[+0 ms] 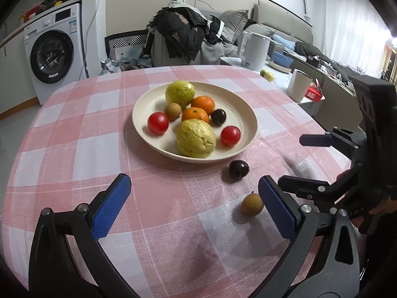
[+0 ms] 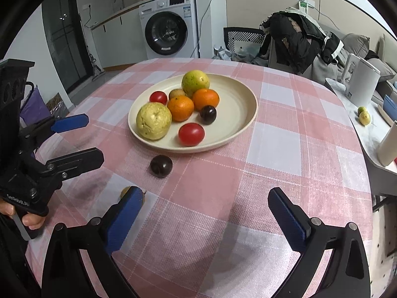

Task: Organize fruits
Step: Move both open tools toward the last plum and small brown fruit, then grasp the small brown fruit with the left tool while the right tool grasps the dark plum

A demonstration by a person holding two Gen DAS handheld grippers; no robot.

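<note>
Jaws of left gripper (image 1: 194,207) and right gripper (image 2: 206,217): both wide apart, empty. Bench (image 1: 62,149): checked cloth. Plate (image 1: 242,104): mid-bench, holding eight fruits. Dark plum (image 1: 238,170): just off plate's near rim. Brown longan (image 1: 252,204): beyond plum from plate.

A washing machine (image 1: 55,47) stands against the far wall under a counter, with a sink tap (image 2: 119,1) visible above it in the right wrist view. A chair (image 2: 242,38) with a patterned back stands behind the table, beside a pile of dark clothing (image 1: 183,33). To the right, a white kettle (image 1: 255,49) and a white cup (image 1: 299,84) sit on a side table (image 1: 280,78); a blue bowl (image 1: 282,58) and a red box (image 1: 314,93) lie near them. A grey sofa (image 1: 280,22) lines the wall.
</note>
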